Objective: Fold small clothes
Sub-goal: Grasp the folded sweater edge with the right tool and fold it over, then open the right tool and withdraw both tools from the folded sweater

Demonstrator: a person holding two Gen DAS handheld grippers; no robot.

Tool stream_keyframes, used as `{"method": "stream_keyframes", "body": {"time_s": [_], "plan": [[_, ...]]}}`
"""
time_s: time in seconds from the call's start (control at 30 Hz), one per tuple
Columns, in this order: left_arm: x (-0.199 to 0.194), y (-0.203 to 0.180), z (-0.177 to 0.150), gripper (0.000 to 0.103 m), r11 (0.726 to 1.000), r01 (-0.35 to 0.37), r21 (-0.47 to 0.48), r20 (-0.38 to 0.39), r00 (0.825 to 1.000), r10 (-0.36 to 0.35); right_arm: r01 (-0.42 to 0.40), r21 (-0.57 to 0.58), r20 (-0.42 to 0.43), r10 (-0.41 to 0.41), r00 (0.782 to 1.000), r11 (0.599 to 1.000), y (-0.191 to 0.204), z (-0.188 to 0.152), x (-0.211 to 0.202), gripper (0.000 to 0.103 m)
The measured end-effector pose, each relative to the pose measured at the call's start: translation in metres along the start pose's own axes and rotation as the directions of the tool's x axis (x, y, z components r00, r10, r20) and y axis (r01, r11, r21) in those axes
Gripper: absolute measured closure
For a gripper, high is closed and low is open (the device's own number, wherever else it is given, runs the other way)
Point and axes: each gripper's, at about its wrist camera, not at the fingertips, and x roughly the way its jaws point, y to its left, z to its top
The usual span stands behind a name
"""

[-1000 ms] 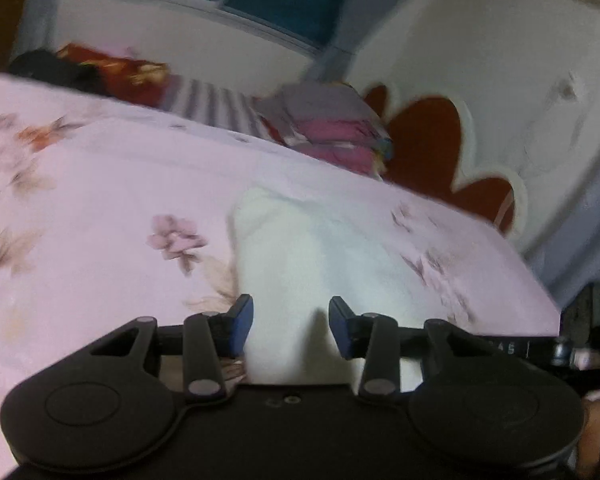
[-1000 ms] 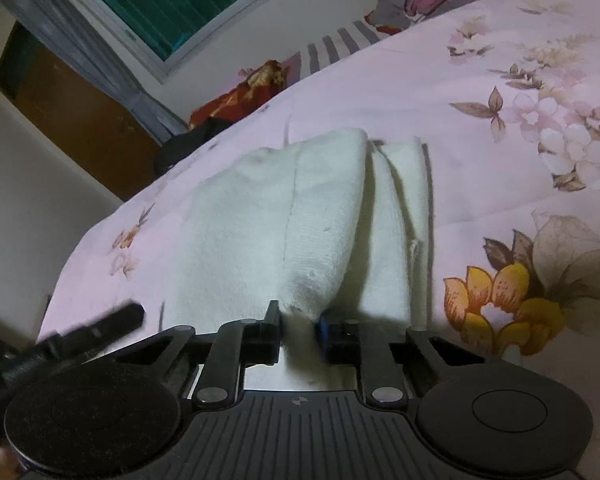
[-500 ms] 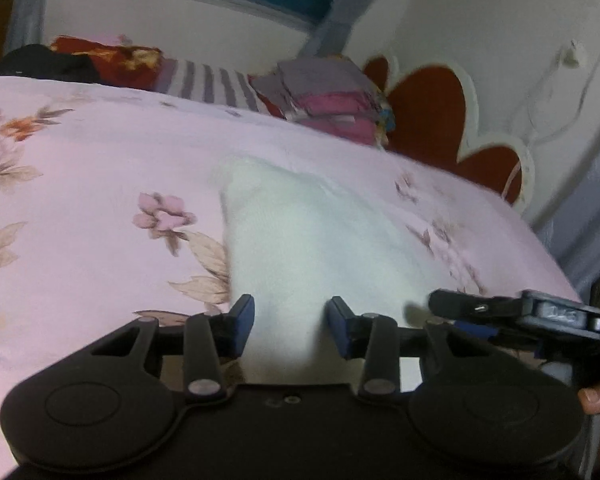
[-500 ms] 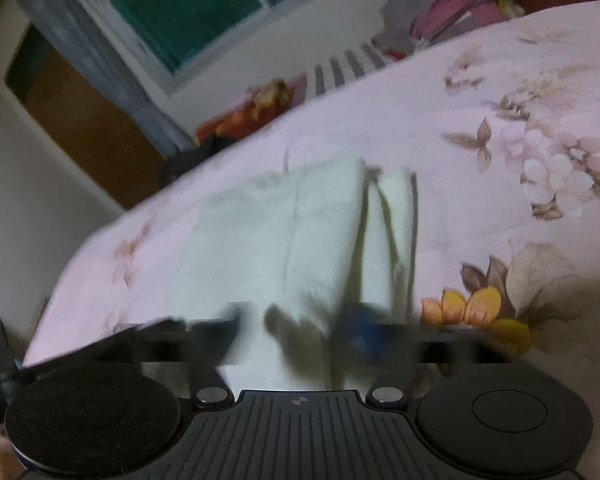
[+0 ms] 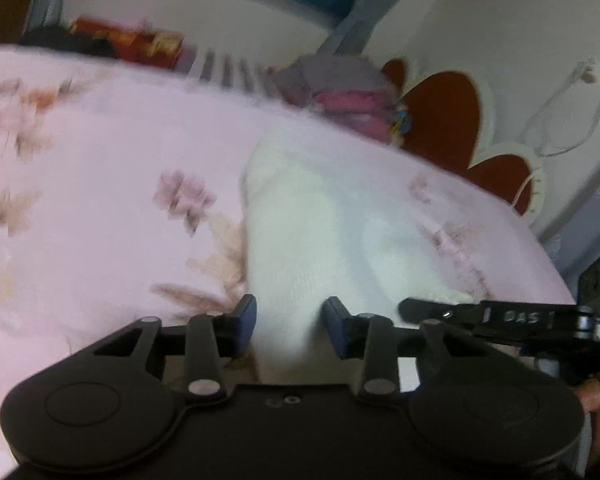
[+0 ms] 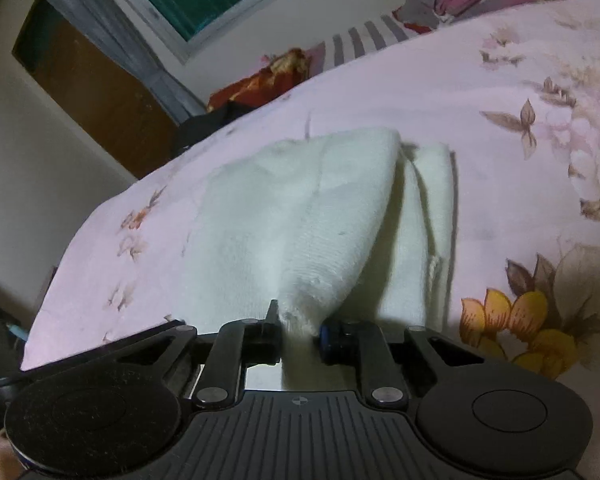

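Pinching the near corner of the white knit garment with the right gripper, jaws closing and the cloth bunched up tight between the pads. Left gripper jaws closing too, set either side of the same garment's near edge, can't tell if pressing it. Rest of it spread over the pink floral bedsheet, folded clothes pile way back by the wall.

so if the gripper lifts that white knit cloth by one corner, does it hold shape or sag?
Likely sags: the white knit cloth already drapes in soft folds where the closing right gripper bunches its edge. Probably light, since it lies in thin layers. Its ribbed texture suggests decent grip, not slippery.
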Motion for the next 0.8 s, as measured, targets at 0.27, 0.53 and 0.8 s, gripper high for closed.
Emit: {"method": "stream_keyframes", "body": {"time_s": [0.27, 0.53, 0.8], "plan": [[0.02, -0.042, -0.007, 0.067, 0.985, 0.018, 0.171, -0.127, 0.992, 0.004, 0.062, -0.001, -0.024, -0.062, 0.998, 0.998, -0.015, -0.007, -0.018, 0.088], [0.006, -0.022, 0.014, 0.065, 0.99, 0.09, 0.113, -0.069, 0.994, -0.082, 0.093, 0.006, 0.056, -0.094, 0.994, 0.996, -0.02, 0.001, -0.043, 0.029], [0.057, -0.022, 0.072, 0.065, 0.985, 0.091, 0.144, -0.04, 0.995, -0.086, 0.183, -0.099, 0.137, -0.169, 0.976, 0.978, 0.0, 0.05, -0.017, 0.069]]}}
